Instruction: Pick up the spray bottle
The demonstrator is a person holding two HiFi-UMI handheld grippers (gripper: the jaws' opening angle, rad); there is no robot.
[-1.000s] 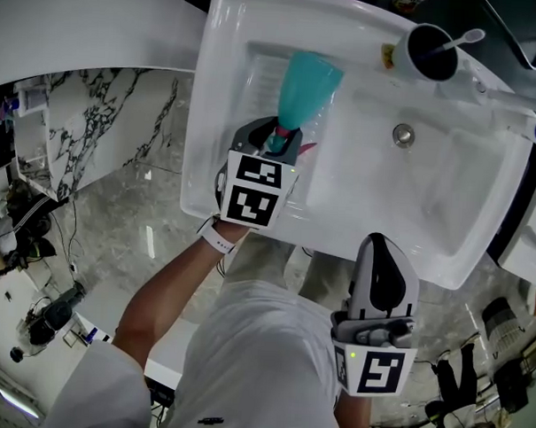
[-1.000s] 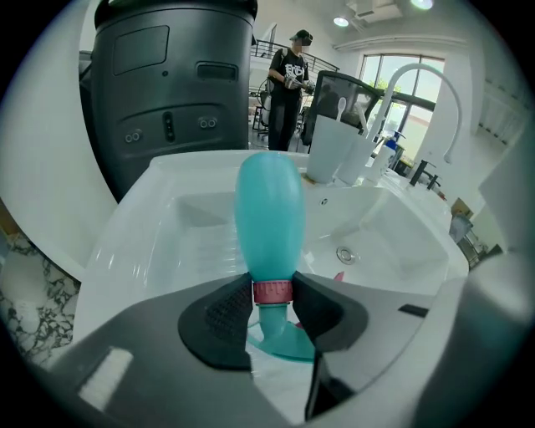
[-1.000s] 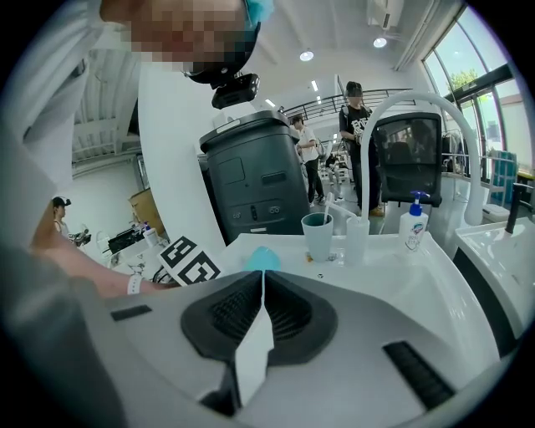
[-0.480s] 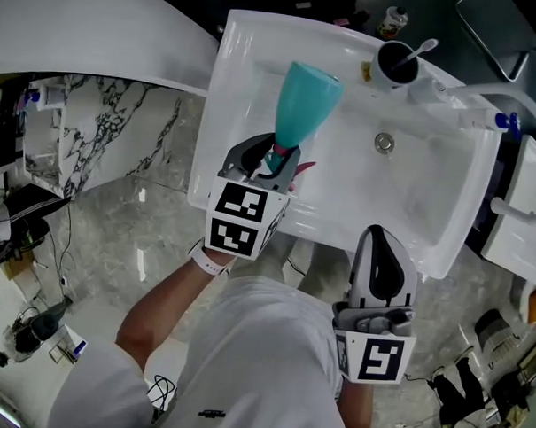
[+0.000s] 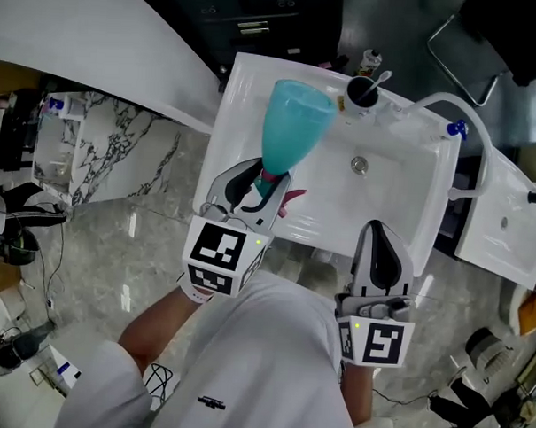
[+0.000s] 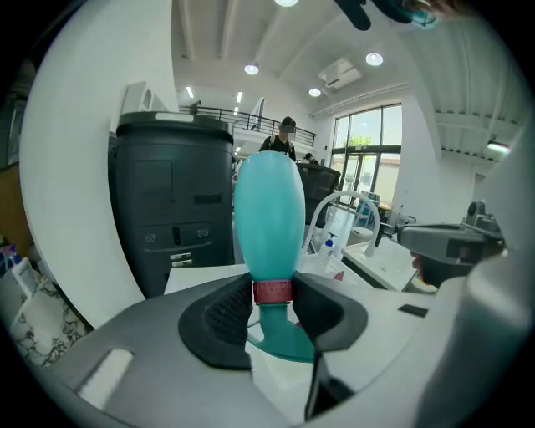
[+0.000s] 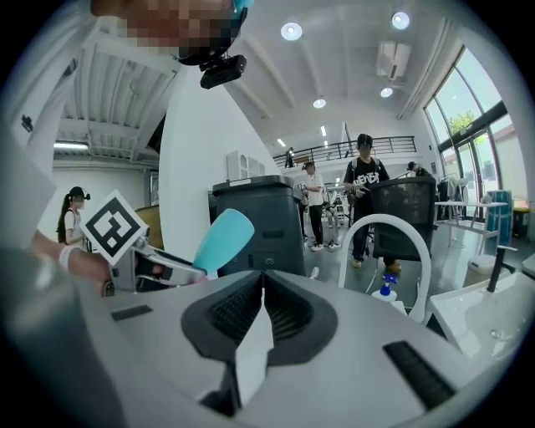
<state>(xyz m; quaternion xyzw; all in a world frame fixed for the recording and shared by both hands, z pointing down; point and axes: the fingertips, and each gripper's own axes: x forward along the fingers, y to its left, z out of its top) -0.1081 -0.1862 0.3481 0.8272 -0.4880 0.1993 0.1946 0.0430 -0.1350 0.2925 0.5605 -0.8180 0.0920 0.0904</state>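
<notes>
The spray bottle (image 5: 294, 121) is teal with a dark red collar and a pink trigger, and it hangs in the air above the left part of the white sink (image 5: 402, 201). My left gripper (image 5: 262, 180) is shut on its neck just under the collar; in the left gripper view the black pads (image 6: 224, 313) press on both sides of the bottle (image 6: 267, 217), which points away. My right gripper (image 5: 380, 233) is lower right, over the sink's near rim, shut and empty. The right gripper view shows its jaws (image 7: 261, 292) meeting, with the bottle (image 7: 221, 238) to the left.
A black cup (image 5: 363, 90) with a white utensil stands at the sink's far rim, and a white curved tap (image 5: 450, 103) arches at the right. The drain (image 5: 360, 166) is mid-basin. Marbled floor lies to the left. People stand far off in the room.
Both grippers have risen. The left one has lifted the spray bottle up out of the basin, and the sink now looks smaller and farther below.
</notes>
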